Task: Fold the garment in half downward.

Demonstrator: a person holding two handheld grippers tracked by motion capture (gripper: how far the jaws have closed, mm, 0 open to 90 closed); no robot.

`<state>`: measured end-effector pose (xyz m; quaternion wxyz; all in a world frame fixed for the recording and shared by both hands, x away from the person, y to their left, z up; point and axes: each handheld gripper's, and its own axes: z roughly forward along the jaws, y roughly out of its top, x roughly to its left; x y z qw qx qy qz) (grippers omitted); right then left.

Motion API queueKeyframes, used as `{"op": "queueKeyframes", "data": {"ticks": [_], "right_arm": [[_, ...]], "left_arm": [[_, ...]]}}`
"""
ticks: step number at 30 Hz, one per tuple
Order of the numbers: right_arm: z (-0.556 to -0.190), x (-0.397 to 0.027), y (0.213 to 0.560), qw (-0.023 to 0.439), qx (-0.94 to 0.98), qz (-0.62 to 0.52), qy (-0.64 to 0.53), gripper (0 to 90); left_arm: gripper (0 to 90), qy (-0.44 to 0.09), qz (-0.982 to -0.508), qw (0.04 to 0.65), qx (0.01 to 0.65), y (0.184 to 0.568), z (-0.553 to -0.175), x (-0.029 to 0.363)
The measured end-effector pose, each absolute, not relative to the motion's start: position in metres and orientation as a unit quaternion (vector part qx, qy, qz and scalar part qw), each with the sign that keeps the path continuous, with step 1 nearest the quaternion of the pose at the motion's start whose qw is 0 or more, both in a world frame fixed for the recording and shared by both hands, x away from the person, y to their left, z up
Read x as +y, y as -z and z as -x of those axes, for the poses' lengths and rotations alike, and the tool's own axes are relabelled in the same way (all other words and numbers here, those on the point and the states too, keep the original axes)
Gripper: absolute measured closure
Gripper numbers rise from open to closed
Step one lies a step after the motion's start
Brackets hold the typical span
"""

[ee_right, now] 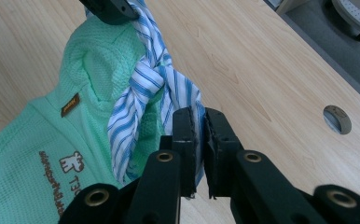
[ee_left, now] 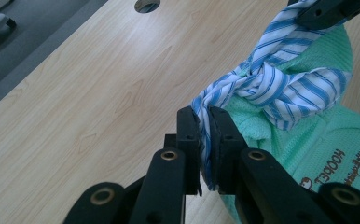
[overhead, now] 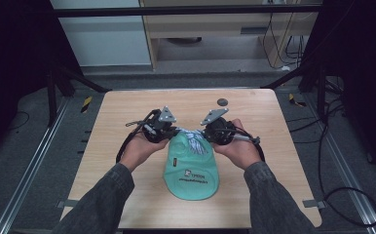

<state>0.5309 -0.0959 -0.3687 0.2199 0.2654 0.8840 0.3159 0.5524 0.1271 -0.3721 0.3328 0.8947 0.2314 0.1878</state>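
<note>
The left tongs (ee_left: 205, 122) and the right tongs (ee_right: 198, 122) are each clamped shut on one end of the striped cloth strip (ee_left: 280, 86). Holding opposite ends apart keeps the knot (ee_right: 152, 70) taut, judged as a tightening pull. The knot sits at the mouth of the green pouch (overhead: 192, 170), which lies flat mid-table (overhead: 127, 112); its contents are hidden.

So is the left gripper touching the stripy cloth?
Touching. In the left gripper view, the left gripper has its two black jaws pinched shut on an end of the blue-and-white striped cloth, with the fabric squeezed between the pads.
</note>
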Motion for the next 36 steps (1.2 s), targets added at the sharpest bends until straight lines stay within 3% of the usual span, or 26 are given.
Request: {"op": "queueKeyframes", "data": {"ticks": [36], "right_arm": [[-0.55,-0.095,0.357,0.241,0.888,-0.247,-0.302,83.6]], "left_arm": [[83.6,-0.201,-0.891,0.334,0.232,0.361,-0.571,0.124]]}}
